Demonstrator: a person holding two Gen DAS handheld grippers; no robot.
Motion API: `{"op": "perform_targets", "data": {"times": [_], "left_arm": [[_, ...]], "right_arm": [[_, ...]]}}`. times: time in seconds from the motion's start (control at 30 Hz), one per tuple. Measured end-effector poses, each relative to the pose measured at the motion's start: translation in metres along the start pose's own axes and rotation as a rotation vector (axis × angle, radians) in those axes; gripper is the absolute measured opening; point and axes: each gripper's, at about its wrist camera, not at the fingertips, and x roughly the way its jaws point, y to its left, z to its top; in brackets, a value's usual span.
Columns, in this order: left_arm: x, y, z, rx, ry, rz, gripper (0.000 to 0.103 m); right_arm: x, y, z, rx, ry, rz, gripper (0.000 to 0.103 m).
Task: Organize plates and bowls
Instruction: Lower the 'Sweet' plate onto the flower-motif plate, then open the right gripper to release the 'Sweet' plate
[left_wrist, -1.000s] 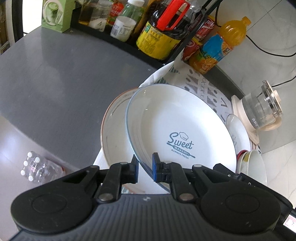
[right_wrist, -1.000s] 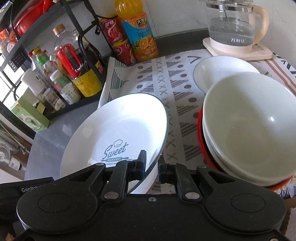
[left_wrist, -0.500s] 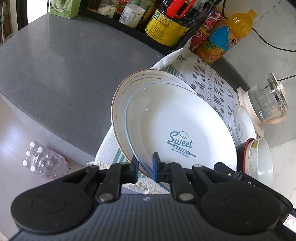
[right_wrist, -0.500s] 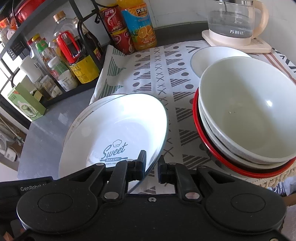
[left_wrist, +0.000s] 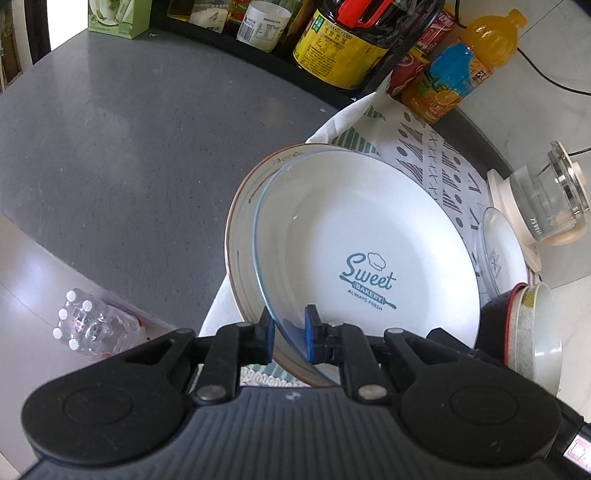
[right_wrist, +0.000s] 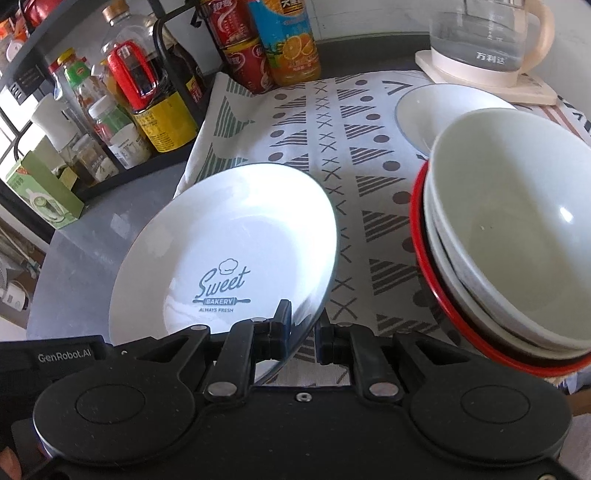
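A white "Sweet Bakery" plate (left_wrist: 354, 251) is held by its rim in both grippers. My left gripper (left_wrist: 289, 334) is shut on its near edge, above a brown-rimmed plate (left_wrist: 240, 229) on the patterned cloth. My right gripper (right_wrist: 303, 328) is shut on the same plate (right_wrist: 229, 254) at its right edge. A stack of bowls, white ones in a red-rimmed one (right_wrist: 509, 236), stands to the right; it also shows in the left wrist view (left_wrist: 535, 325). A small white dish (right_wrist: 432, 107) lies behind the stack.
A patterned cloth (right_wrist: 332, 147) covers the grey counter (left_wrist: 129, 147). A rack of bottles and jars (right_wrist: 122, 110), an orange drink bottle (left_wrist: 454, 70), cans (right_wrist: 240, 48) and a glass kettle (right_wrist: 487, 40) stand at the back. A pack of water bottles (left_wrist: 92, 325) lies on the floor.
The Sweet Bakery plate has moved with both grippers over the brown-rimmed plate and sits lower and more centred on it. Both grippers stay shut on its rim.
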Motion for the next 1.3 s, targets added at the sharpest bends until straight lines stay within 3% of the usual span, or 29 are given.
{"op": "perform_targets", "data": {"times": [0.33,0.53,1.0,1.3], "left_arm": [[-0.005,-0.005,0.008,0.017,0.048,0.027,0.015],[-0.013,-0.008,0.01,0.046,0.01,0.065,0.028],[0.002,0.005,0.009,0.033,0.01,0.118,0.028],[0.004,0.006,0.013,0.023,0.007,0.136,0.028]], "right_arm": [[0.0,0.0,0.001,-0.017,-0.003,0.001,0.014],[0.003,-0.003,-0.003,-0.002,-0.003,-0.005,0.014],[0.016,0.001,-0.001,-0.006,0.023,0.0,0.018],[0.003,-0.002,0.0,-0.007,-0.012,0.031,0.031]]}}
